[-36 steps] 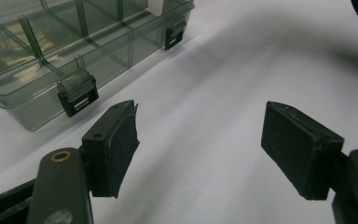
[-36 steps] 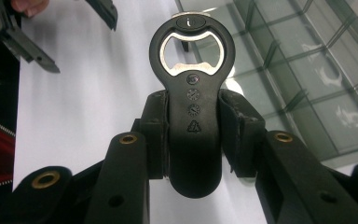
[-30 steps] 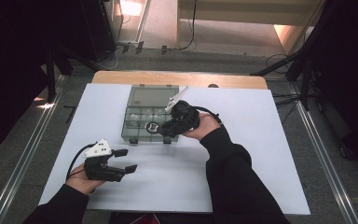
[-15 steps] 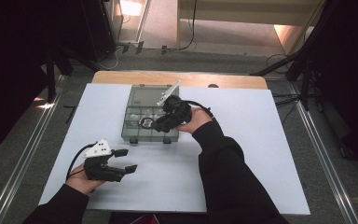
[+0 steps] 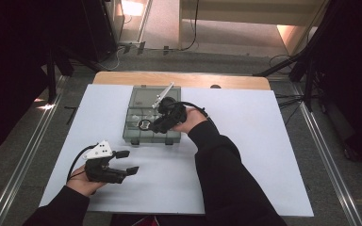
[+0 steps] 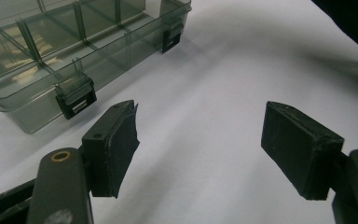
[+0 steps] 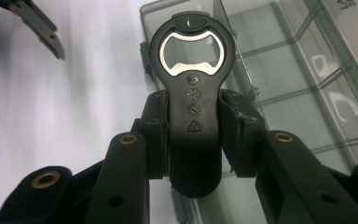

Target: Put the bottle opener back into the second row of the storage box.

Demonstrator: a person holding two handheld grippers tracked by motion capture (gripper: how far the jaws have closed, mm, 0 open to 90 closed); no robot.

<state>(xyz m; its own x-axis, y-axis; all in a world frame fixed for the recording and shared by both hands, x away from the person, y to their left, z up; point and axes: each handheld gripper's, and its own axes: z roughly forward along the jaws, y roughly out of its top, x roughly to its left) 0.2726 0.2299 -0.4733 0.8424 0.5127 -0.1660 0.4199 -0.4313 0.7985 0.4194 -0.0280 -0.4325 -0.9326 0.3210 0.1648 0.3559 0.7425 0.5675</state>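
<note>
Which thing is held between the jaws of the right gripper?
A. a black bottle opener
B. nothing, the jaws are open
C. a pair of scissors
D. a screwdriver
A: in the right gripper view the jaws of the right gripper press on both sides of the handle of a black bottle opener with a metal mouth, held over the clear box.

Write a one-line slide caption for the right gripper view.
Right gripper clamps a black bottle opener above a clear compartment box.
</note>
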